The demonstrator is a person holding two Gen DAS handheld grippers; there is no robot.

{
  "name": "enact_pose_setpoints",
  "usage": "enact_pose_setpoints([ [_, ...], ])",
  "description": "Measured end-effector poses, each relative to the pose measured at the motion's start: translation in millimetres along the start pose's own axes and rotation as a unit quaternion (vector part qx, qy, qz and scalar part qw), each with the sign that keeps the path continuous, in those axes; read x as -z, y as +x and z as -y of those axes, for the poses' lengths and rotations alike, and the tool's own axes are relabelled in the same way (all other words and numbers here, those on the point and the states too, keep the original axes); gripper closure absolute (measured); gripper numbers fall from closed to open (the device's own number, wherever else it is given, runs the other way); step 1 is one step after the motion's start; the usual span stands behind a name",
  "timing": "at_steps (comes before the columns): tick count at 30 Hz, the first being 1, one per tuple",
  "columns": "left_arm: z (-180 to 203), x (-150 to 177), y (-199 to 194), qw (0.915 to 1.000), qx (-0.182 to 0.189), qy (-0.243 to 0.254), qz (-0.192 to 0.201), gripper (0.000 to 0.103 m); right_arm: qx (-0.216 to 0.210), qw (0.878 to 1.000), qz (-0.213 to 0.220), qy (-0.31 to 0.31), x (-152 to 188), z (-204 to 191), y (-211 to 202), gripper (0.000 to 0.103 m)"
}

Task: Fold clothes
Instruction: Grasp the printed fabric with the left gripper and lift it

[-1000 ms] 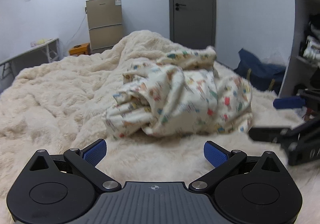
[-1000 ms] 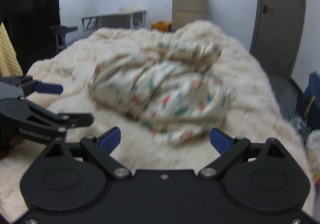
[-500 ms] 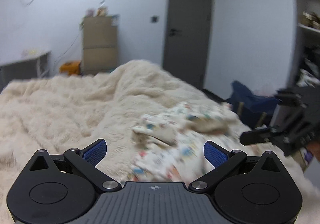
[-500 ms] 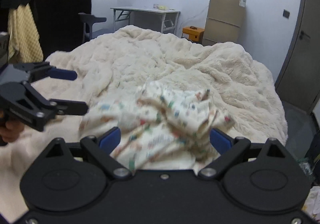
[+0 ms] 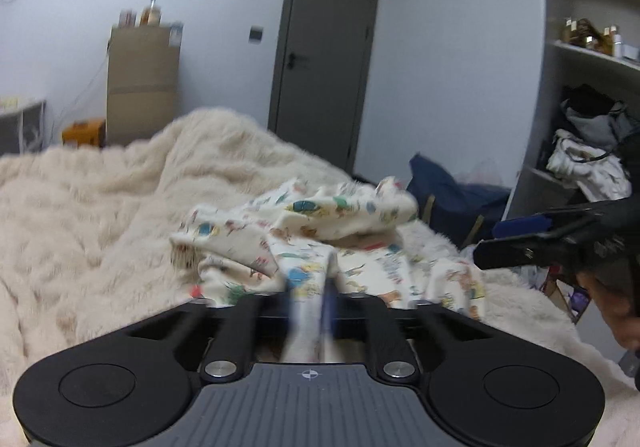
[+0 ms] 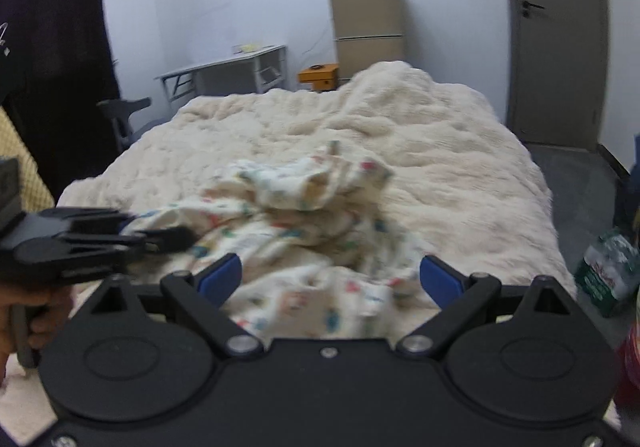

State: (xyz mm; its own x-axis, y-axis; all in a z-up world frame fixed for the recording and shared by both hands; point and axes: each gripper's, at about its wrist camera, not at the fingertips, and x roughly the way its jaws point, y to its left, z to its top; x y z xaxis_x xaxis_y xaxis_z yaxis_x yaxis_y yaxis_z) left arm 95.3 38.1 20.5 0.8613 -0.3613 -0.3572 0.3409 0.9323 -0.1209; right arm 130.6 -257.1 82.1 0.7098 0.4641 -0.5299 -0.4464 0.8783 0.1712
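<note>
A crumpled cream garment (image 5: 340,215) with small coloured prints lies on a fluffy cream blanket (image 5: 80,215). My left gripper (image 5: 310,299) is at its near edge. Its jaws are closing, and the blurred blue pads pinch a fold of the cloth between them. In the right wrist view the same garment (image 6: 304,207) spreads under my right gripper (image 6: 329,279), which stands wide open and grips nothing. The left gripper (image 6: 160,237) comes in from the left of that view, its tip at the cloth's edge. The right gripper (image 5: 500,243) shows at the right of the left wrist view.
The blanket (image 6: 440,167) covers the whole bed. Beyond the bed stand a tan fridge (image 6: 368,27), an orange box (image 6: 320,76), a grey desk (image 6: 224,71) and a chair (image 6: 124,115). A grey door (image 5: 324,59), a blue bag (image 5: 452,191) and cluttered shelves (image 5: 592,119) are to the right.
My left gripper's jaws went from wide open to closed on a fold of the garment. Both grippers came in closer to the cloth, and the right stayed open.
</note>
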Motion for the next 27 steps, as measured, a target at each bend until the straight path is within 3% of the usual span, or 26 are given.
enact_pose_setpoints([
  [5, -16, 3, -45, 0.9978, 0.027, -0.004, 0.06, 0.1, 0.001, 0.999, -0.004, 0.039, 2, 31, 9, 0.008],
  [8, -36, -4, -79, 0.9932, 0.035, -0.023, 0.108, 0.101, -0.005, 0.999, -0.004, 0.051, 3, 40, 13, 0.016],
  [10, -44, -9, -102, 0.9915, 0.014, -0.02, 0.128, 0.101, -0.002, 0.999, -0.004, 0.051, 5, 41, 14, 0.016],
  [12, -53, -12, -118, 0.9905, -0.002, -0.015, 0.137, 0.101, -0.004, 0.999, -0.008, 0.046, 6, 42, 17, 0.016],
  [14, -62, -12, -126, 0.9924, 0.009, -0.005, 0.122, 0.1, -0.01, 0.999, -0.01, 0.044, 7, 41, 19, 0.016],
  [15, -66, -12, -129, 0.9935, 0.018, 0.001, 0.112, 0.094, -0.014, 0.999, -0.011, 0.044, 7, 41, 19, 0.016],
  [17, -68, -8, -134, 0.995, 0.025, 0.01, 0.096, 0.071, -0.022, 0.999, -0.017, 0.044, 7, 40, 21, 0.015],
  [18, -68, -7, -135, 0.9953, 0.023, 0.01, 0.094, 0.053, -0.026, 0.998, -0.021, 0.046, 8, 40, 22, 0.015],
  [20, -68, -5, -134, 0.9961, 0.028, 0.002, 0.084, 0.048, -0.037, 0.998, -0.027, 0.051, 8, 39, 22, 0.015],
  [22, -62, -4, -127, 0.9973, 0.036, 0.01, 0.062, 0.031, -0.048, 0.997, -0.032, 0.059, 9, 39, 23, 0.015],
  [24, -49, -1, -118, 0.9976, 0.04, 0.041, 0.04, 0.028, -0.052, 0.996, -0.035, 0.056, 9, 38, 22, 0.015],
  [27, -17, 1, -98, 0.9946, 0.038, 0.096, 0.016, 0.016, -0.052, 0.997, -0.038, 0.045, 8, 34, 20, 0.015],
])
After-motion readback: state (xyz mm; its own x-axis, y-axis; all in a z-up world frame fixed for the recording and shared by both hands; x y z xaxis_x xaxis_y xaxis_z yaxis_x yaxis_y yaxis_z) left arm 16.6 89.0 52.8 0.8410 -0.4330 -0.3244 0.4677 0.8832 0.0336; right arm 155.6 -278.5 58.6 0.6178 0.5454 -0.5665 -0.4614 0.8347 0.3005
